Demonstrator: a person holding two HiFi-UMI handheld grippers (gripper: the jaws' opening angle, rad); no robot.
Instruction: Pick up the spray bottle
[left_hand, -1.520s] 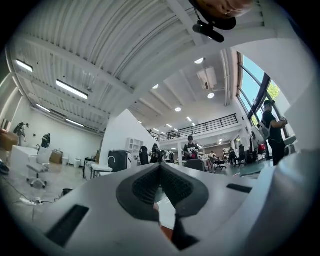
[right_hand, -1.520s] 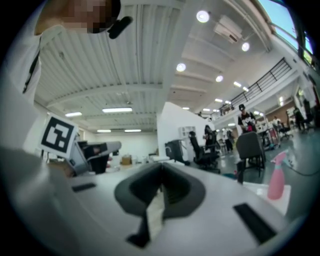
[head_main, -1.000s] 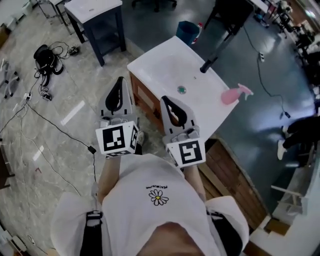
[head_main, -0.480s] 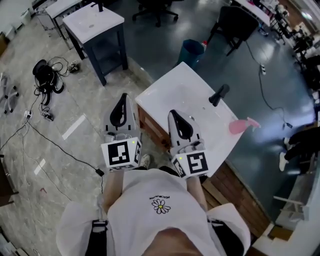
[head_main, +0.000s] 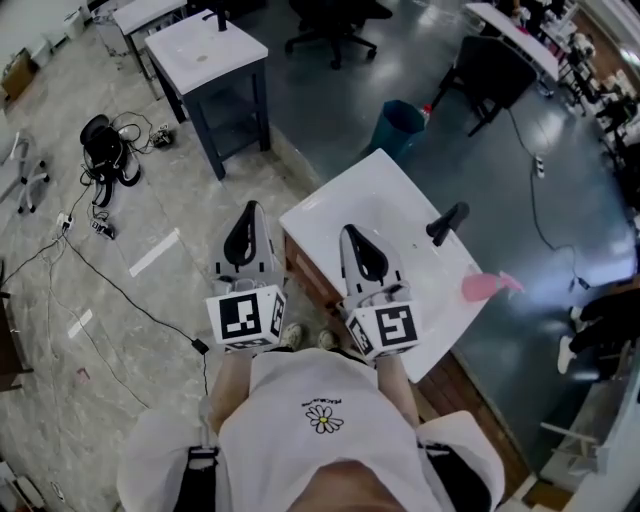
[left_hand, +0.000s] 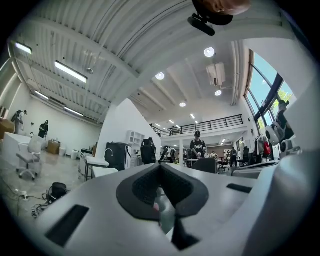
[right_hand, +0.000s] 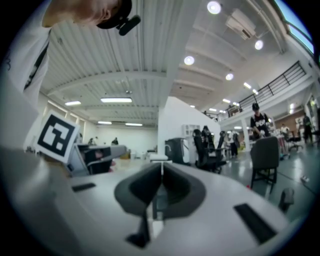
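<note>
- I judge the first danger to be the closed jaws; both grippers are clenched and hold nothing; in the left gripper view the left gripper has its jaws meeting in one seam, and in the right gripper view the right gripper has the same closed line; if either reaches the bottle before it opens, the tip will push the bottle instead of taking it.
- Such a push would be serious because of the place; the spray bottle is at the far right margin of the white desk, ahead of the right gripper and well to its right; its head appears to reach beyond the rim, so a small knock may send it down to the floor.
- From the left gripper the bottle is even farther, with the right gripper between them; the right one seems the natural choice; a reach across with the left could bring the two grippers into collision.
- The black faucet rises from the desk between the right gripper and the bottle, a little to the far side; a straight path could strike it.
- A grasp on the trigger head may slip or press the trigger; the body seems the safer part to take.
- The bottle is pink, with a rounder body and a thinner head that points away to the right; it is small in the head view; I cannot tell whether it stands upright or lies on its side, nor how full it is.
</note>
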